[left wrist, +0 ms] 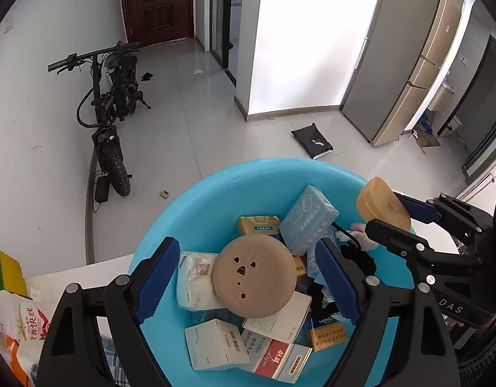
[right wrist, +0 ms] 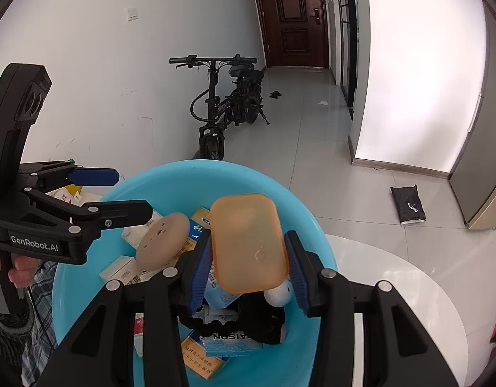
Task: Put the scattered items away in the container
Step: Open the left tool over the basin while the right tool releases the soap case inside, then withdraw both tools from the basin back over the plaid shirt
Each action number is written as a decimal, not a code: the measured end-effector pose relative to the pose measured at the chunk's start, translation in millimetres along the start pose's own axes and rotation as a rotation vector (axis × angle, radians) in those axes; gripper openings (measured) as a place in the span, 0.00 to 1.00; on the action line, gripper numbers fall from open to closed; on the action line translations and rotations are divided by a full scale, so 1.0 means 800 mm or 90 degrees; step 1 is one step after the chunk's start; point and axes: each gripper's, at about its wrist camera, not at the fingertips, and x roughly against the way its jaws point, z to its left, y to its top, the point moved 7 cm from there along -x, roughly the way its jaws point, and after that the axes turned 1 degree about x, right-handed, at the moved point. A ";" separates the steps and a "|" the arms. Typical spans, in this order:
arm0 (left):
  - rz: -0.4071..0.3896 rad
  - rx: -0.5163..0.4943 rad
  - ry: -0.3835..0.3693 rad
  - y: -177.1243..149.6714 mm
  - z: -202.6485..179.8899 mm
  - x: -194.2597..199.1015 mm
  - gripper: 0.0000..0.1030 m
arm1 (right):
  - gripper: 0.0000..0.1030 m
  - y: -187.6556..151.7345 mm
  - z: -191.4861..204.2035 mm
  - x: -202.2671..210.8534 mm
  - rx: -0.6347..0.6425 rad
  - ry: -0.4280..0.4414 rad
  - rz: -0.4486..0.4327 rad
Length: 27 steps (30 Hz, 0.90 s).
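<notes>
Grey tiled floor (left wrist: pixel 189 129) w/ parked e-bike (left wrist: pixel 112 103) behind; round white table (right wrist: pixel 393 277) carries the blue basin (left wrist: pixel 215 193), i.e. the container, already full of small boxes and packets.

Right gripper (right wrist: pixel 248 258) hangs over the basin's middle, fingers clamped on the long sides of an orange soap-box lid (right wrist: pixel 249 242), lid tilted up toward the cam. Step in hand looks like the drop: lower it closer to the pile before opening, aim for the gap by the grey-blue box (left wrist: pixel 307 219) so it doesn't bounce over the rim.

Left gripper (left wrist: pixel 248 277) also over the basin, fingers wide apart, nothing pinched; the tan round disc (left wrist: pixel 254 275) sits between them on the pile, not touching pads as far as I can tell. Keep the left clear of the right's drop path.
</notes>
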 end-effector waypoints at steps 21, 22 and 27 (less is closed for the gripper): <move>-0.005 -0.023 0.000 -0.038 -0.012 0.063 0.85 | 0.72 -0.021 0.028 0.003 0.043 -0.015 0.026; -0.004 -0.023 0.002 -0.042 -0.012 0.068 0.85 | 0.76 -0.021 0.031 0.006 0.047 -0.017 0.025; -0.040 -0.012 0.012 -0.055 -0.007 0.101 0.85 | 0.86 -0.024 0.037 0.029 0.043 -0.012 0.008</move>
